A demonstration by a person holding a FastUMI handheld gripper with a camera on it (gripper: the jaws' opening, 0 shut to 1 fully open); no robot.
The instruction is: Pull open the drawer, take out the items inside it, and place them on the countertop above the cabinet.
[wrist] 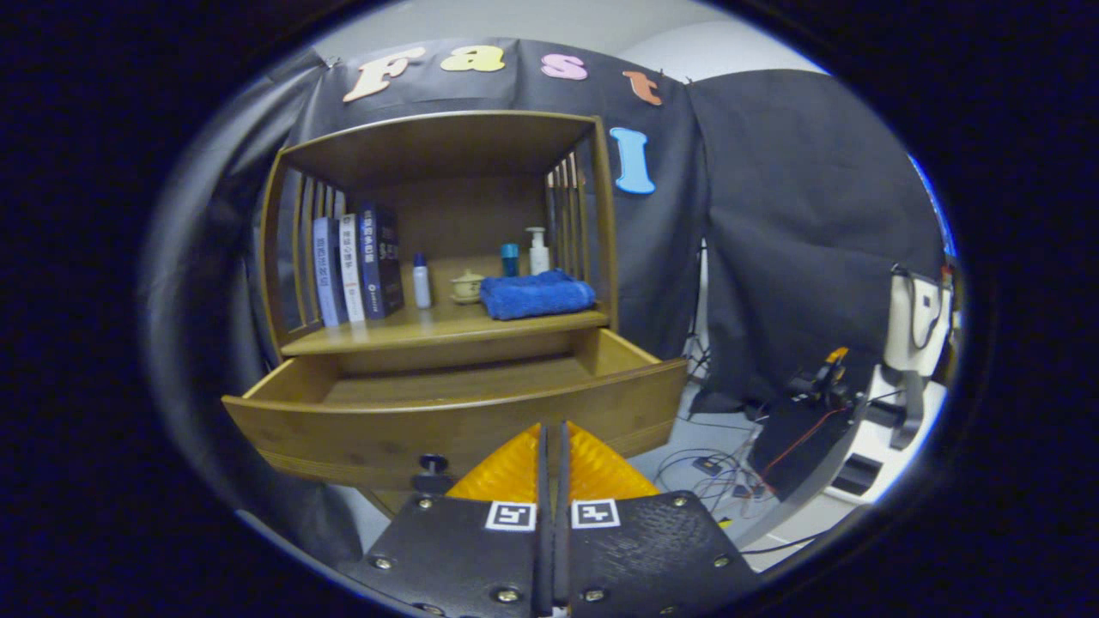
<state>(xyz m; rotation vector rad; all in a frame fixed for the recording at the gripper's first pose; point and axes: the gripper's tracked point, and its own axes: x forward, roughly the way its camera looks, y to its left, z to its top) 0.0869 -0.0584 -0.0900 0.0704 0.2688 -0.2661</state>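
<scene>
While the drawer (446, 410) stands pulled out of the wooden cabinet (438, 249), the gripper (554, 433) sits closed and empty in front of its front panel, fingers pressed together just right of the dark knob (432, 464). On the countertop (412, 330) above rest books (356, 266), a folded blue towel (536, 294) near the right edge, and small bottles (421, 281) behind.

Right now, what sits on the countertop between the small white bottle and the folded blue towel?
In the gripper view, a small lidded ceramic pot stands between the white bottle and the blue towel. The hand-held gripper is shut, empty, at the open drawer's front.
</scene>
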